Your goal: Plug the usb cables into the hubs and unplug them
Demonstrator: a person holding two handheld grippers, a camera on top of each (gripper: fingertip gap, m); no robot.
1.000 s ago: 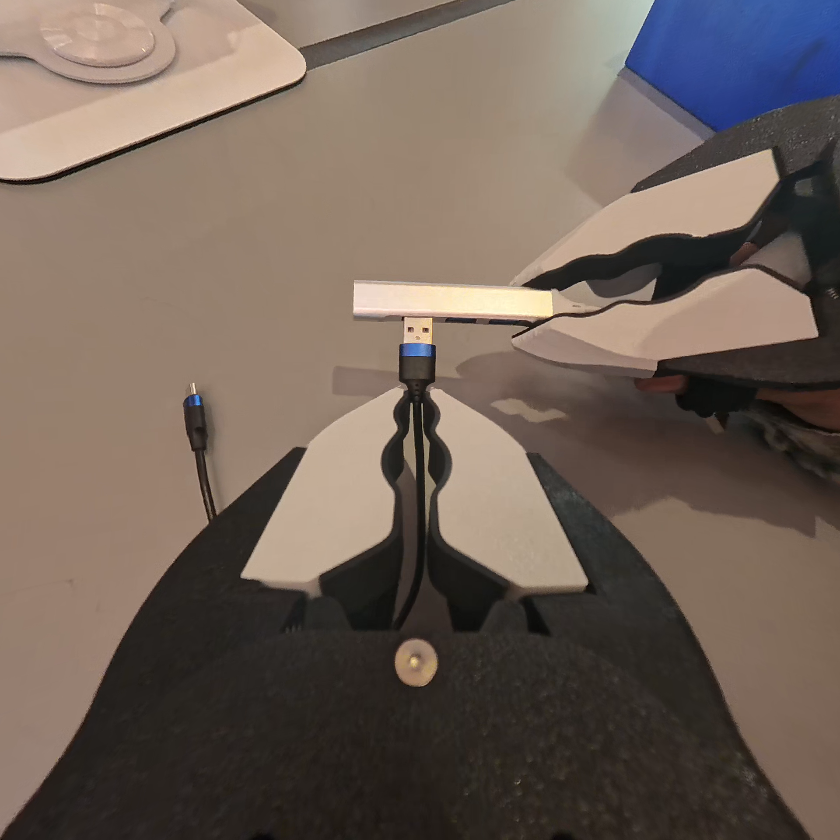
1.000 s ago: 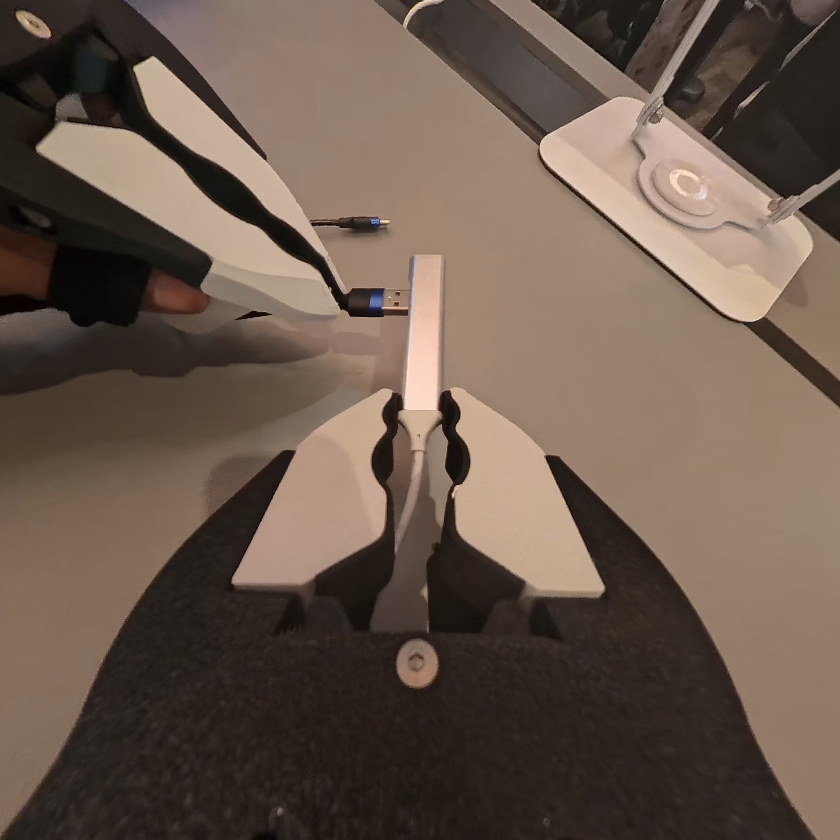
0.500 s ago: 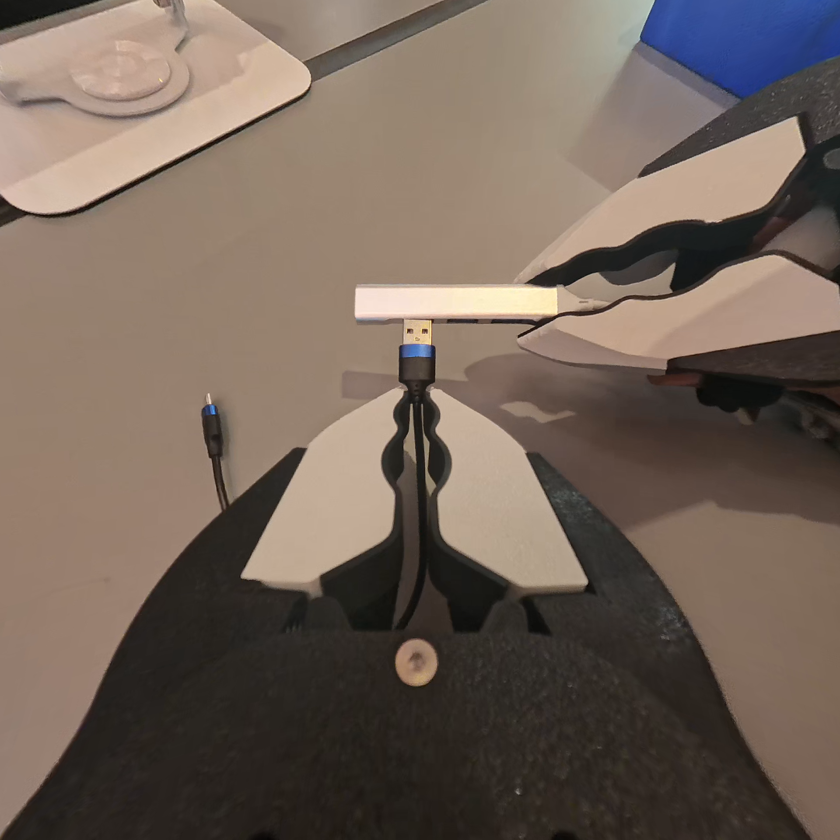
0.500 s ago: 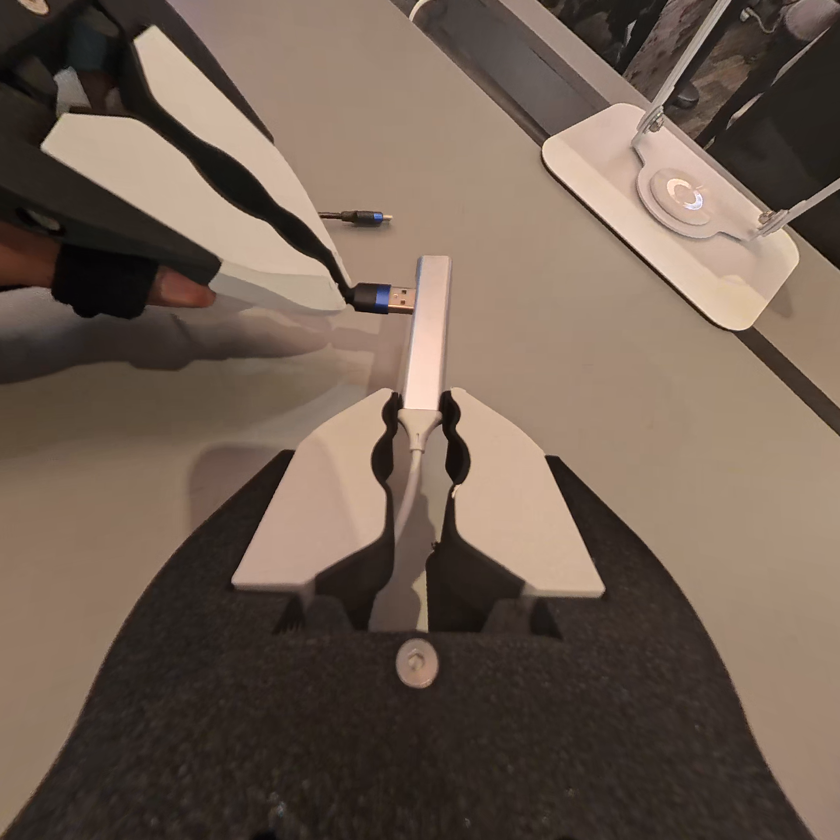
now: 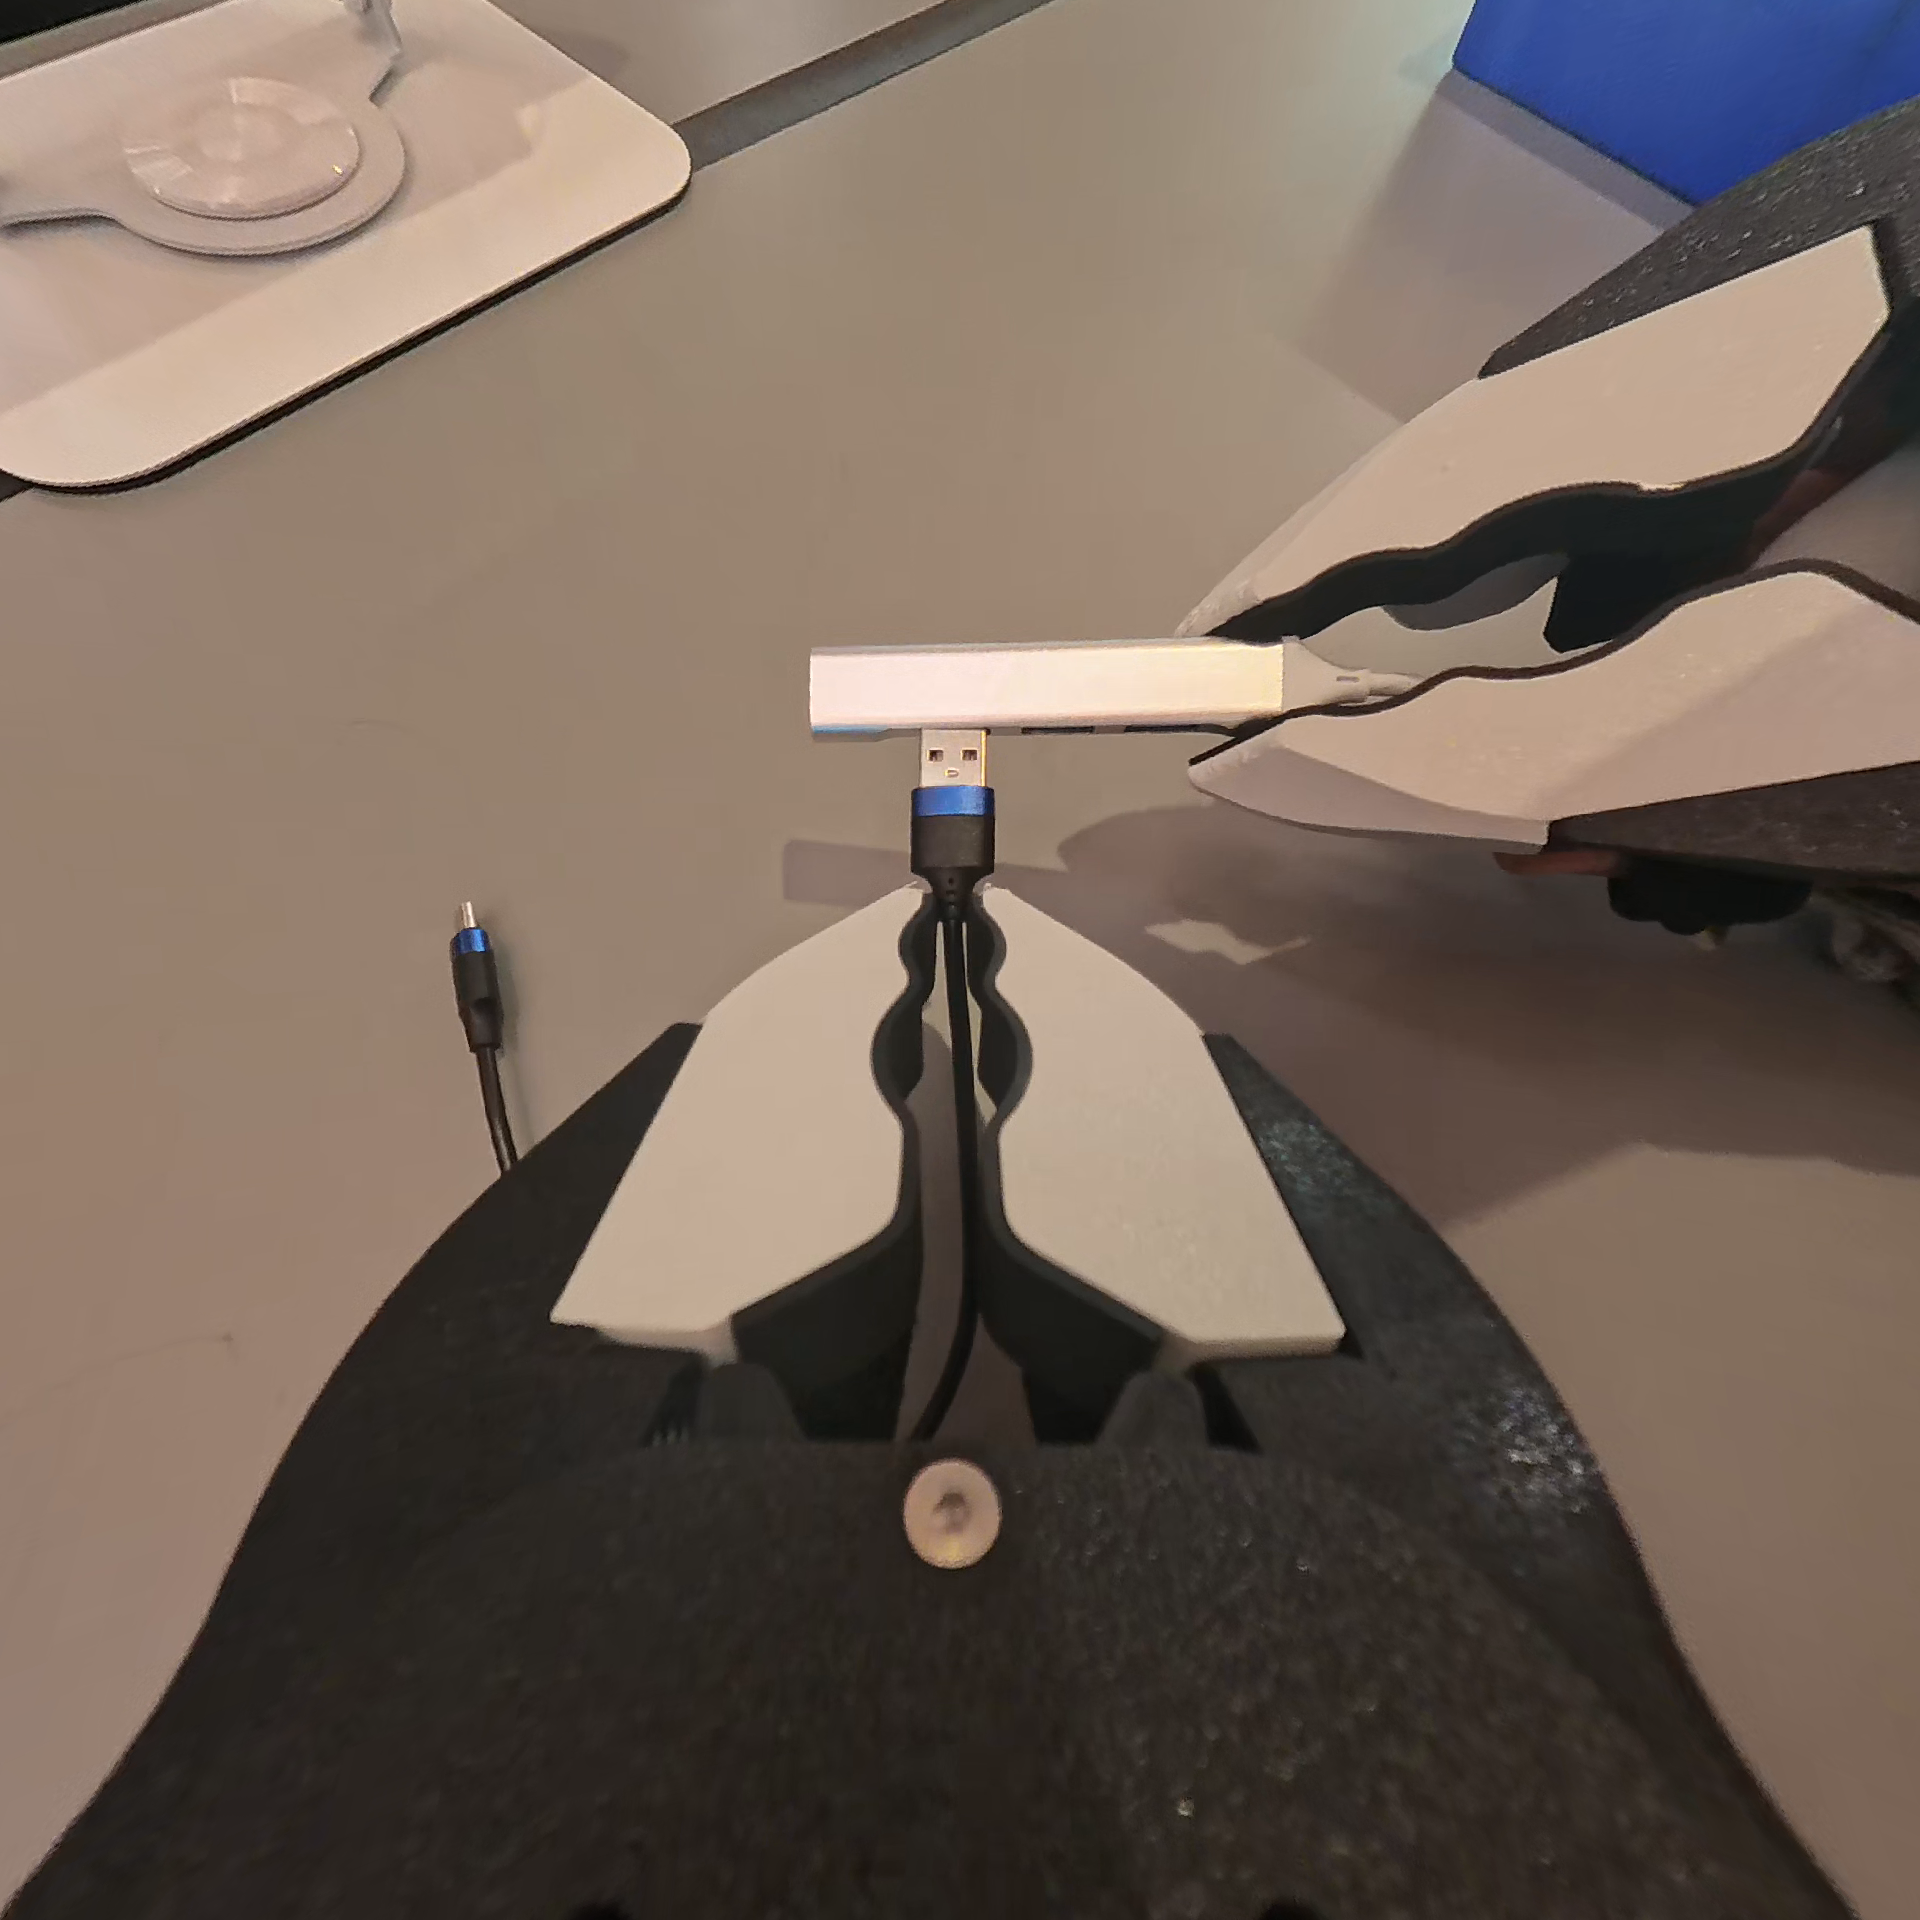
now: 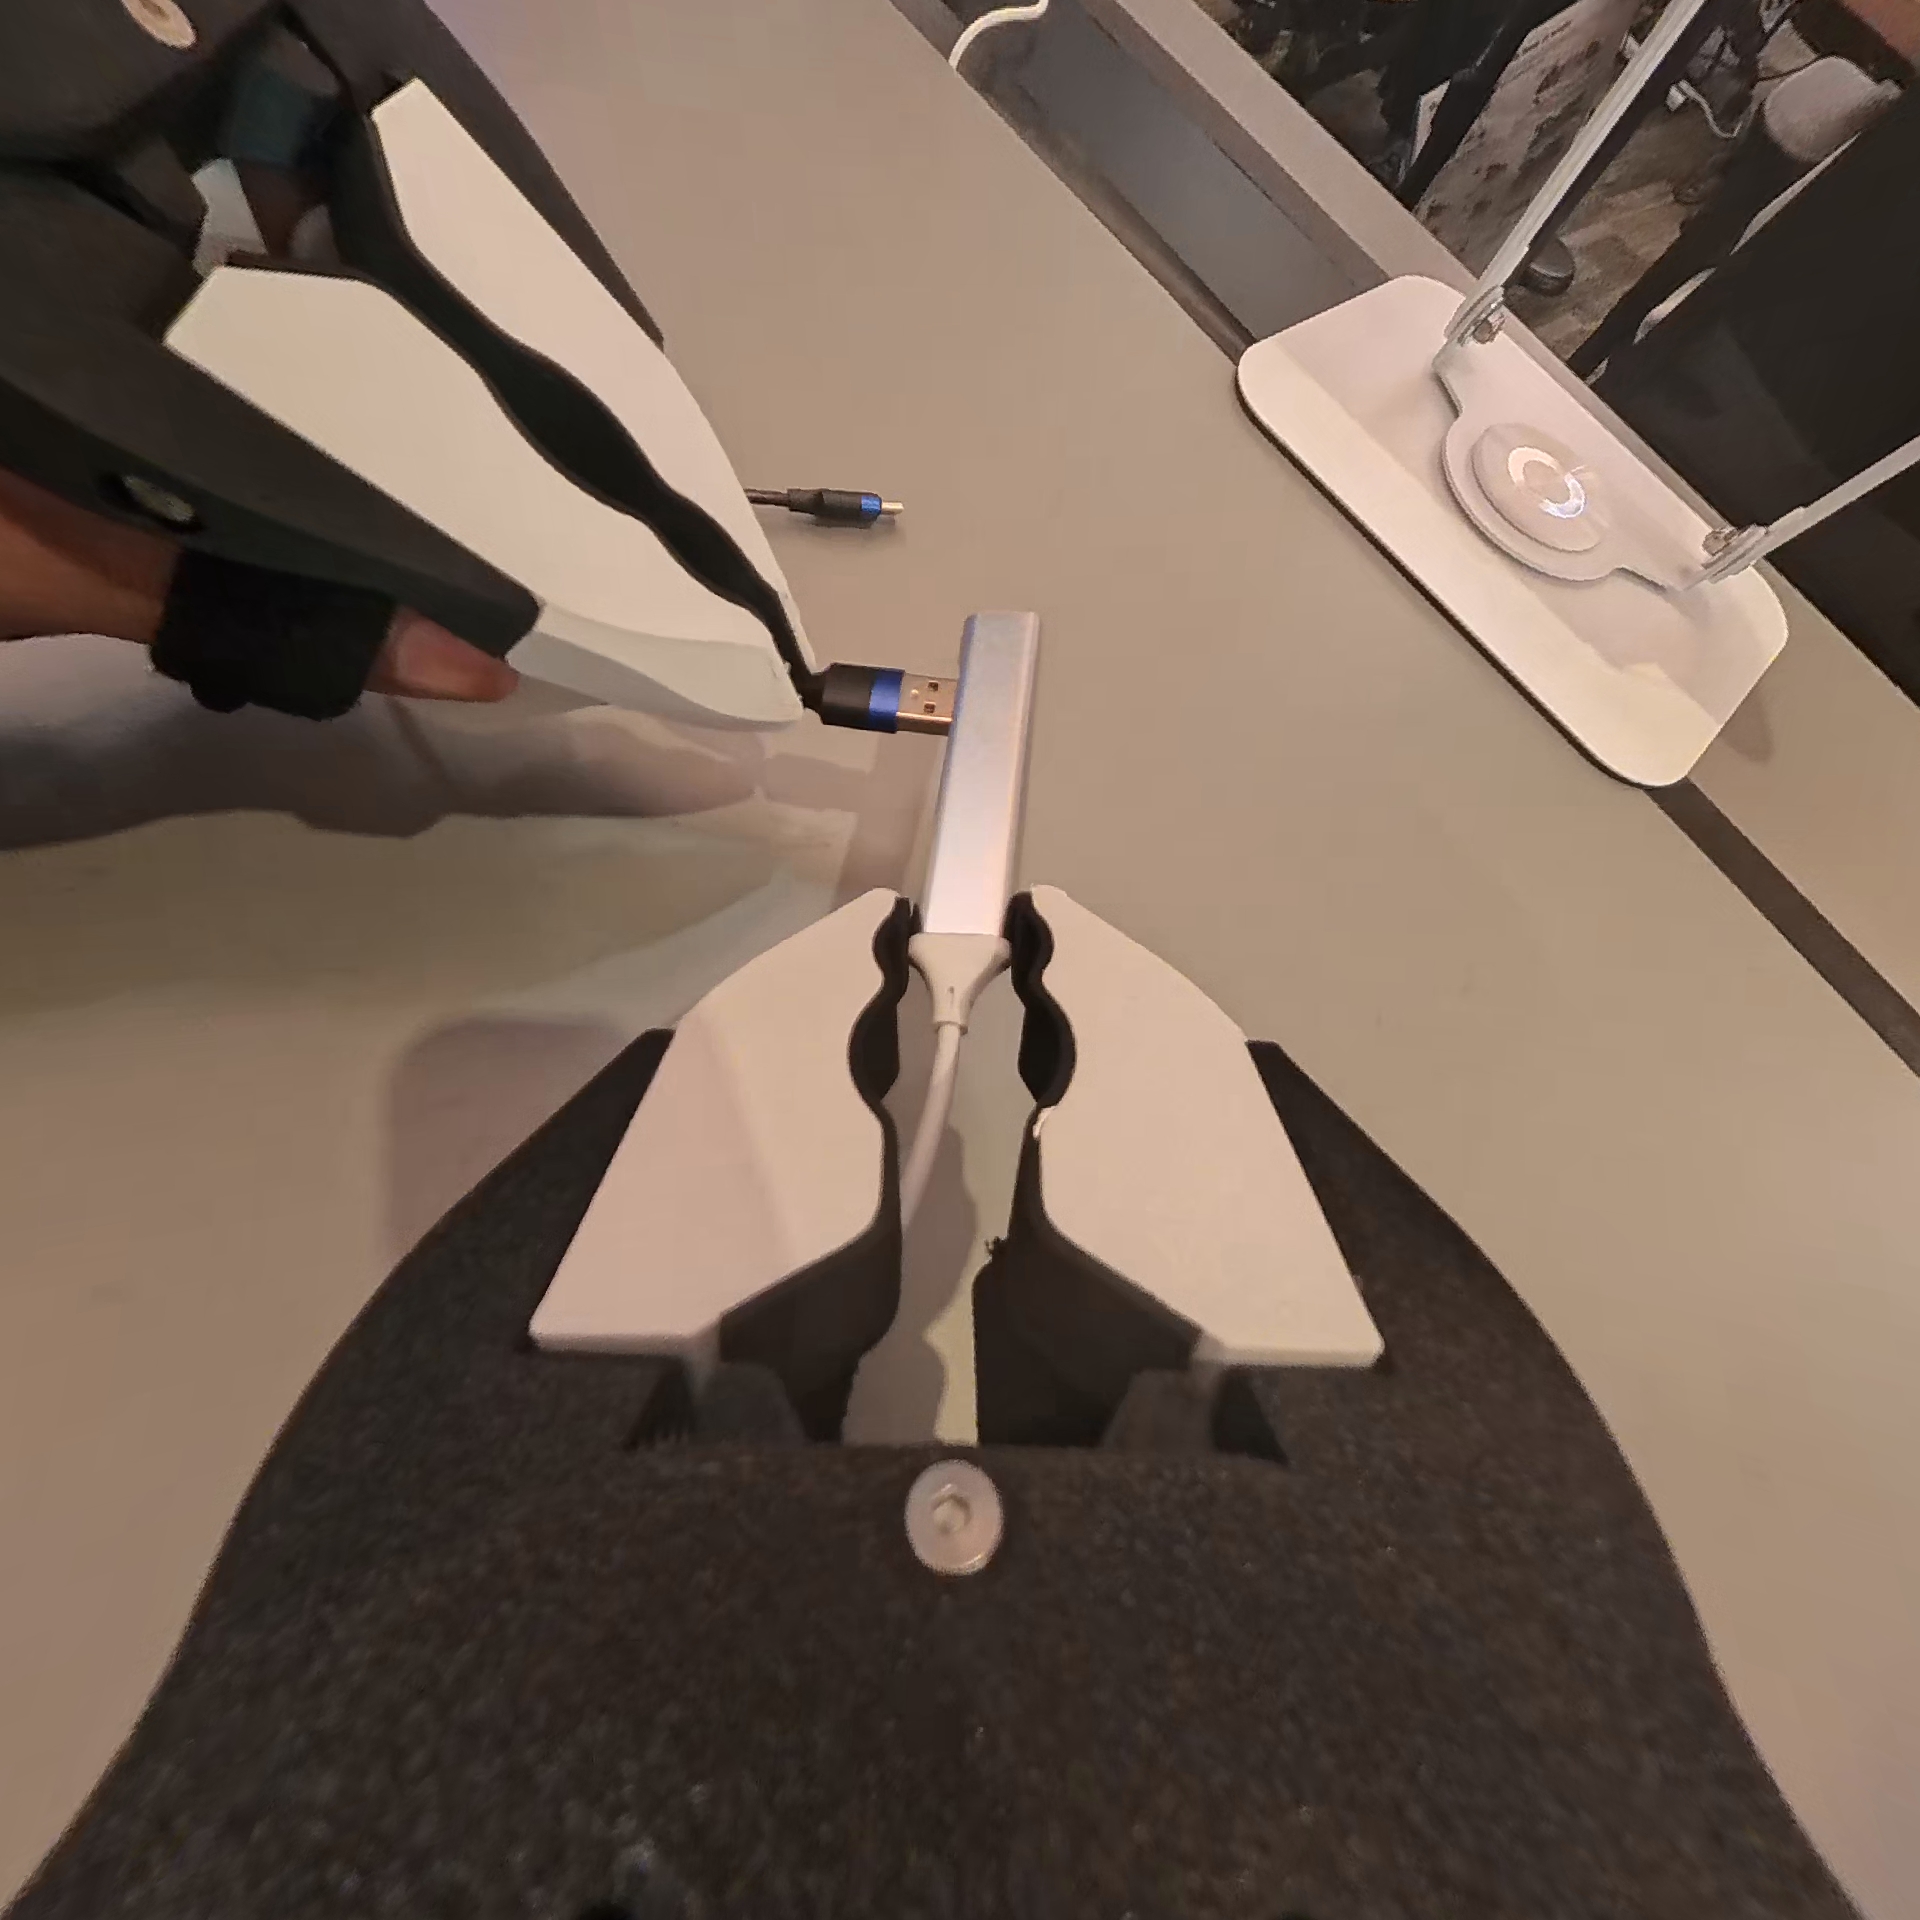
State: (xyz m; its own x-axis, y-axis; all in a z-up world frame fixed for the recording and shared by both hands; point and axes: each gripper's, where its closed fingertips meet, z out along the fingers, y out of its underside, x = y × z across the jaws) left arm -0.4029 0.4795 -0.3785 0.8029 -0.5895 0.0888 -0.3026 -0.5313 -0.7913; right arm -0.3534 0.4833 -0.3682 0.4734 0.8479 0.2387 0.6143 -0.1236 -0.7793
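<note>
Left wrist view: my left gripper [image 5: 951, 894] is clamped on the black USB cable [image 5: 954, 831], its metal plug tip meeting the silver hub [image 5: 1044, 686] edge; I can't tell how deep.

Right wrist view: my right gripper [image 6: 961, 914] pinches the hub's [image 6: 987, 758] cable end above the tabletop [image 6: 1247, 935].

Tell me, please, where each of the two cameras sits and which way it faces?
Left wrist view: on the left gripper, looking along its fingers at the USB plug it holds against the silver hub; right gripper enters from the right.
Right wrist view: on the right gripper, looking along the hub; left gripper and a gloved hand show at left.
Shared: hub, plug, both grippers, loose cable end, white stand base.
</note>
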